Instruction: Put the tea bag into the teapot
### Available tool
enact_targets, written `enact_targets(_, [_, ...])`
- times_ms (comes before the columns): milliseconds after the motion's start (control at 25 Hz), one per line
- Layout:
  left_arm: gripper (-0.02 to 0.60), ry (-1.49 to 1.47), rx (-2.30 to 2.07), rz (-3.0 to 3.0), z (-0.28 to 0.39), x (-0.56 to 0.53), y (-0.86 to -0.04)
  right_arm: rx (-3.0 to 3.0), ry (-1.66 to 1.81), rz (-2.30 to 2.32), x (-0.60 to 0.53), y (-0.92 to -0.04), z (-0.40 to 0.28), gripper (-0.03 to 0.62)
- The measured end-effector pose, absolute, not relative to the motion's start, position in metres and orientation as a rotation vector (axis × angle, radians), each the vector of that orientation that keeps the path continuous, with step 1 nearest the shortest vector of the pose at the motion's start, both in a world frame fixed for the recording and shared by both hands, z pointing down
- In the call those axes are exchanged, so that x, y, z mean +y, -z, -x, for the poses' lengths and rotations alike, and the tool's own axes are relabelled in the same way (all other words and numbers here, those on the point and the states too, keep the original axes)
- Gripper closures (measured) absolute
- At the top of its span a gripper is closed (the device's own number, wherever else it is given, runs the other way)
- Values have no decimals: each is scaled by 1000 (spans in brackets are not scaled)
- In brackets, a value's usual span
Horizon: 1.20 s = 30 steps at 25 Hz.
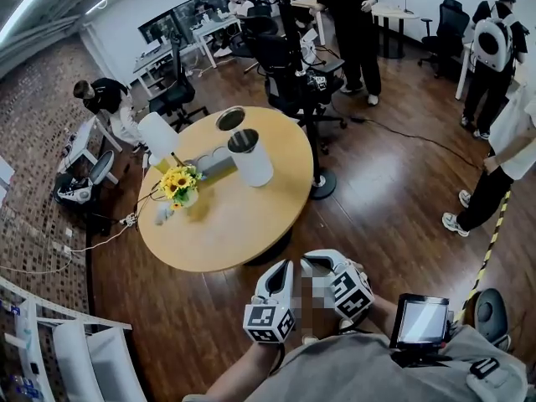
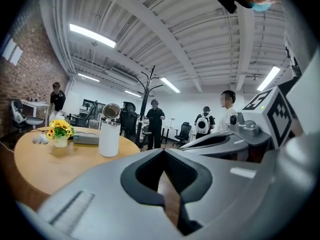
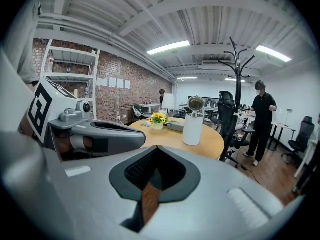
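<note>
- Left gripper: held close to the person's body, above the wood floor; jaws together at the tips, nothing between them.
- Right gripper: just beside the left one, at about the same height; jaws likewise together, nothing between them. Each gripper shows in the other's view.
- Small screen: at the person's waist, to the right of the grippers.
- Round wooden surface: ahead of both grippers, well apart from them.
- Small pale items: on the surface's left part, just beside the flowers; too small to tell whether one is the tea bag.
- Yellow flowers: in a small pale vase, upright.
- Flat grey box: between the flowers and the teapot.
- Teapot: tall white cylinder, upright towards the far side of the surface; its round lid is tipped open.
- White lamp: at the far left edge of the surface.
- Black office chair: behind the surface.
- Coat stand: beyond the chair.
- Person in black: standing further back among the desks.
</note>
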<state>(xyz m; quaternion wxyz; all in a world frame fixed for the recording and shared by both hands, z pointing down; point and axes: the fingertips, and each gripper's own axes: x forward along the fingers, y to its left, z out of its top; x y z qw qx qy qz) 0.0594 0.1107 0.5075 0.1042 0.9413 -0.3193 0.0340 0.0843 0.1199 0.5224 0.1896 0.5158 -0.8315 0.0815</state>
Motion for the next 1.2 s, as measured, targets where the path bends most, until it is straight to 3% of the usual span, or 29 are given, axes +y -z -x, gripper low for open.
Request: enact_targets(1200, [580,-60,-891,-2838,-47,103,-495,-2317,-151,-1479,114,-511,-63,586])
